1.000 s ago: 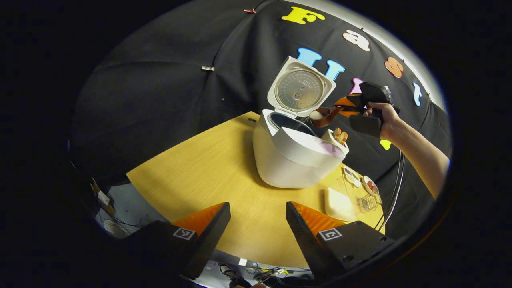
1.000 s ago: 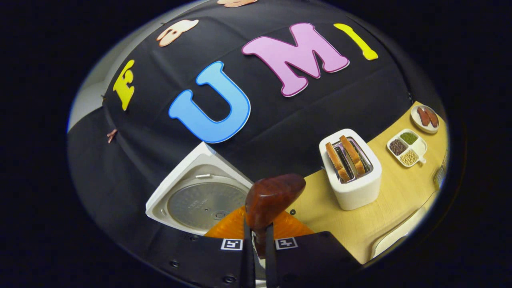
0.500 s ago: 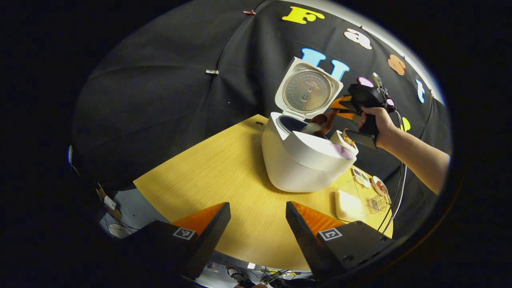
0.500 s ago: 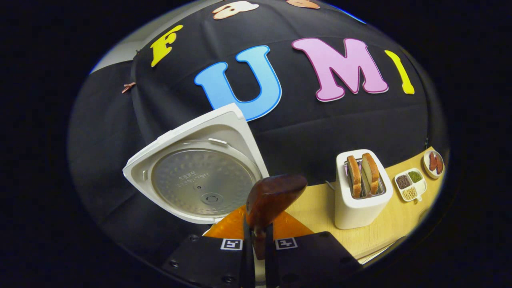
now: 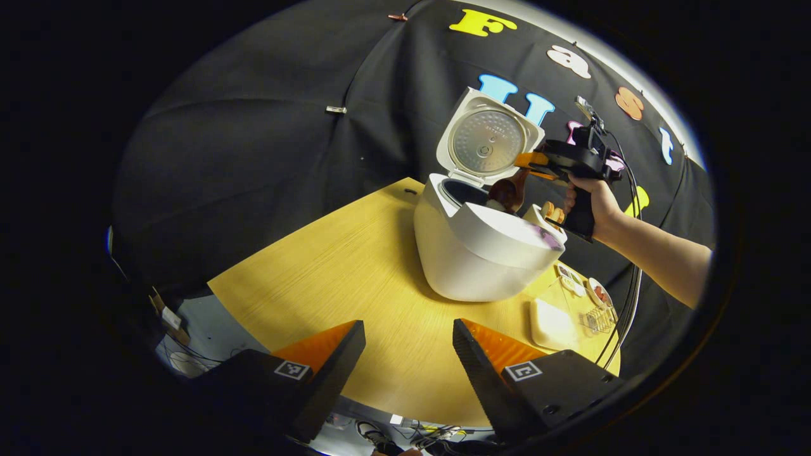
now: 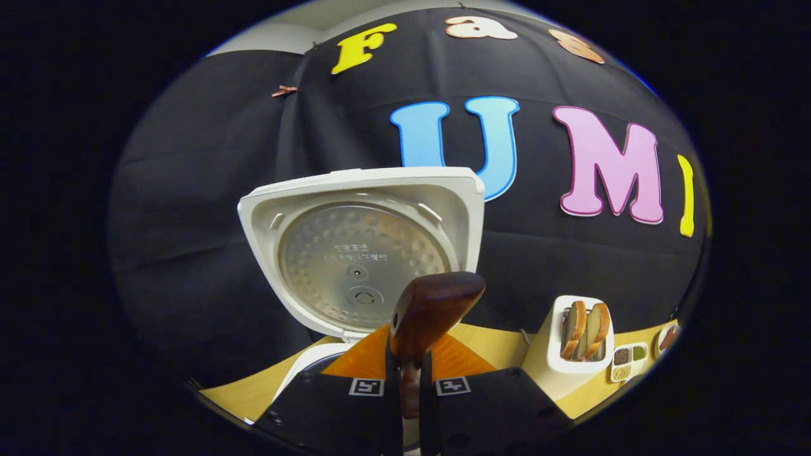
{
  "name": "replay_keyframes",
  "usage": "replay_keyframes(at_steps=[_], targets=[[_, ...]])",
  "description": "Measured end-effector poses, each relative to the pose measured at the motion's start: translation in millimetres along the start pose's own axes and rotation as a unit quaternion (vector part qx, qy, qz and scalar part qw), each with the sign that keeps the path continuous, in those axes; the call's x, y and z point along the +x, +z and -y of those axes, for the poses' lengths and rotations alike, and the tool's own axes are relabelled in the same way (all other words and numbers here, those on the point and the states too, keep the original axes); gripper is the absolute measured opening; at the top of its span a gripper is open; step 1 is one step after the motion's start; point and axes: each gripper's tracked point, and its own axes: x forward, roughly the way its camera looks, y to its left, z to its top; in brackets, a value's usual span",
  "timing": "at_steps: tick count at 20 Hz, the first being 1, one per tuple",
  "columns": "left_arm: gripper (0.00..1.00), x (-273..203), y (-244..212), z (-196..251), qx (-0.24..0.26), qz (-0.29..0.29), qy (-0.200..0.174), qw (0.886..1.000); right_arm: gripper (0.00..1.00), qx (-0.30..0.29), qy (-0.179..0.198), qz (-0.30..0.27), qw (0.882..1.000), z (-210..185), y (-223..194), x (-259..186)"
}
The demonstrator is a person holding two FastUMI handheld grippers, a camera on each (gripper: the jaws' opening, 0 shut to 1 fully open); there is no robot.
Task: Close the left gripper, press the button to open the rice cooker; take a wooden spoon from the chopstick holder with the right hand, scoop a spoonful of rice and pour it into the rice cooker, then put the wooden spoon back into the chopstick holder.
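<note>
Right gripper view has the right gripper (image 6: 408, 380) clenched on the spoon (image 6: 431, 310) by the open cooker (image 5: 481, 247); tipping off-centre could spill rice, while the left gripper (image 5: 405, 354) hangs released.

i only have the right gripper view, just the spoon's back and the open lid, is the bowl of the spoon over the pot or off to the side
Observer: In the left gripper view the wooden spoon is tipped bowl-down over the open rice cooker, at its far rim.
Operator: is my right gripper near the lid
Observer: The right gripper sits just in front of the raised lid; I cannot tell whether they touch.
Operator: where's the left gripper
Observer: The left gripper is open above the table's near edge, away from the cooker.
</note>
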Motion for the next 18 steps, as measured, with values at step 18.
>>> replay_keyframes(at_steps=[18], targets=[[0.96,-12,19,55,0.084,0.035,-0.017,0.996,0.14,0.065,0.033,0.050,0.996,6,65,-80]])
